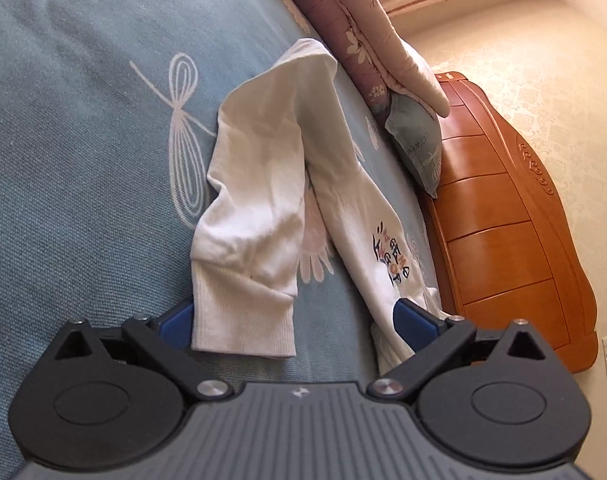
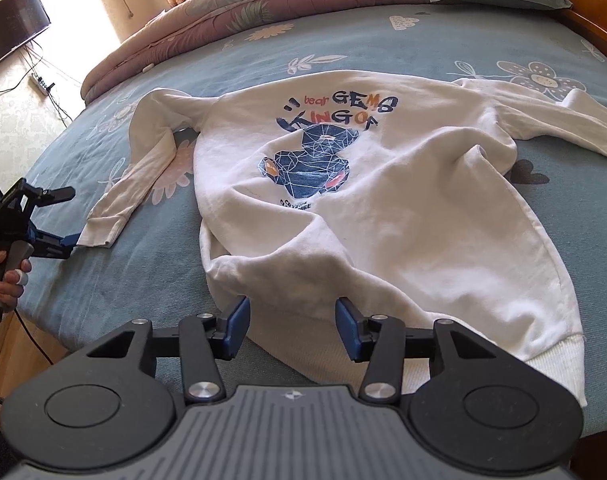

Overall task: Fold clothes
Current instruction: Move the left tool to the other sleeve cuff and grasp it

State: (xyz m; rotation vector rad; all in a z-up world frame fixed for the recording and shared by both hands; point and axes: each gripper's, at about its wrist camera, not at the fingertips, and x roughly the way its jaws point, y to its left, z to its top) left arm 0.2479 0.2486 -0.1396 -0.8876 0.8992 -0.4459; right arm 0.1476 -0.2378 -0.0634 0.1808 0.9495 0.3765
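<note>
Left gripper waits wide open around the sleeve cuff of the white sweatshirt, so it should pinch the cuff firmly before folding the sleeve over.

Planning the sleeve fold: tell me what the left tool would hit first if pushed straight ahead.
The left tool would most likely meet the sleeve cuff of the white sweatshirt first; the cuff already lies between its open jaws, on the blue bedsheet.
</note>
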